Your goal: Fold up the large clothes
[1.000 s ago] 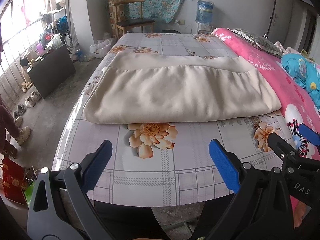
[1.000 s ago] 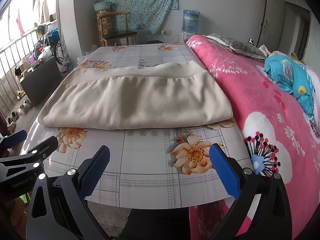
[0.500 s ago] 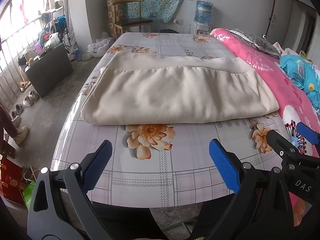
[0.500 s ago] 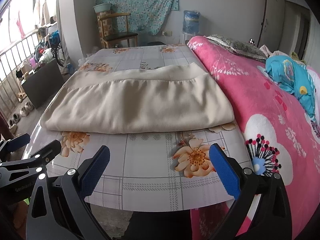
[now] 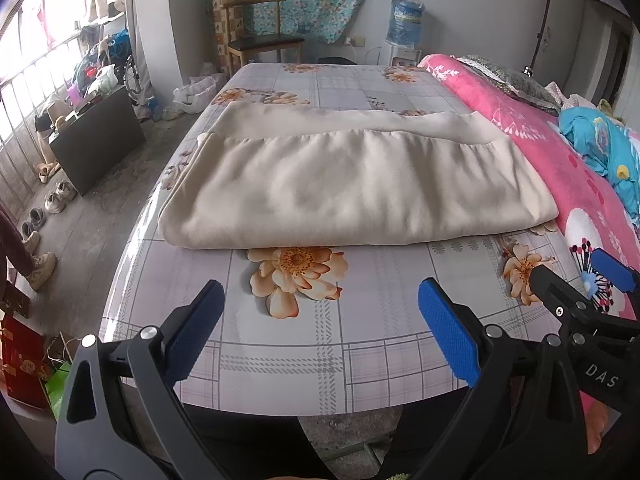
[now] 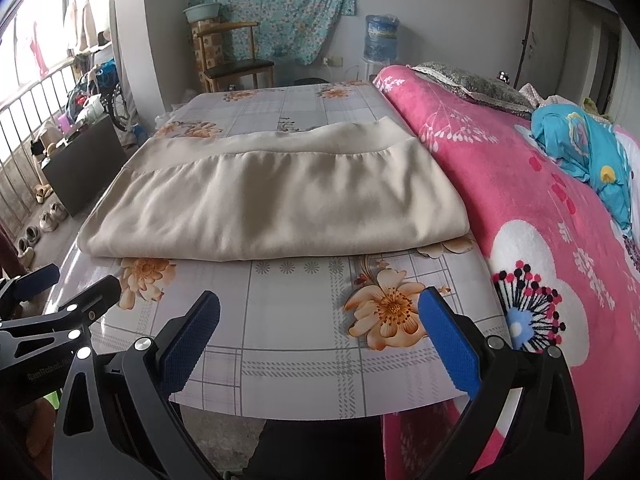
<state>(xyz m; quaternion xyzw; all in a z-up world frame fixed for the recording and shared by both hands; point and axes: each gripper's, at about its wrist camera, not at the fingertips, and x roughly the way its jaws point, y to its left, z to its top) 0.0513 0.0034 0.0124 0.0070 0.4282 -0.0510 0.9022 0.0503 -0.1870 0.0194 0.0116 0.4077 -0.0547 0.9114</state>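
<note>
Garment: beige cloth (image 5: pixel 352 192) lying flat across the middle of the flowered table (image 5: pixel 320 344), already doubled over into a wide rectangle; rounded fold edge toward the camera, a paler band along the far side.
Fold edge: thick and several layers deep, judged easy to pinch only in part.
Risk, partial grab: top layer alone lifted, lower layers left behind, stack splayed open; likely cause a shallow bite at the near edge.
Risk, skew: corners carried unevenly, next fold crooked; likely cause the two grippers closing at different depths or heights.
Risk, slide: glossy tablecloth, so whole bundle liable to skate toward the far side instead of being caught, if pushed rather than pinched.
Risk, right side: right end of cloth just beside the pink blanket (image 6: pixel 540 216); possible snagging of that blanket along with the cloth.
Left gripper (image 5: pixel 320 316): jaws spread wide, nothing between them, hovering over the bare near edge of the table, apart from the cloth.
Right gripper (image 6: pixel 320 320): equally wide apart, empty, above the near right part of the table, clear of the cloth.
</note>
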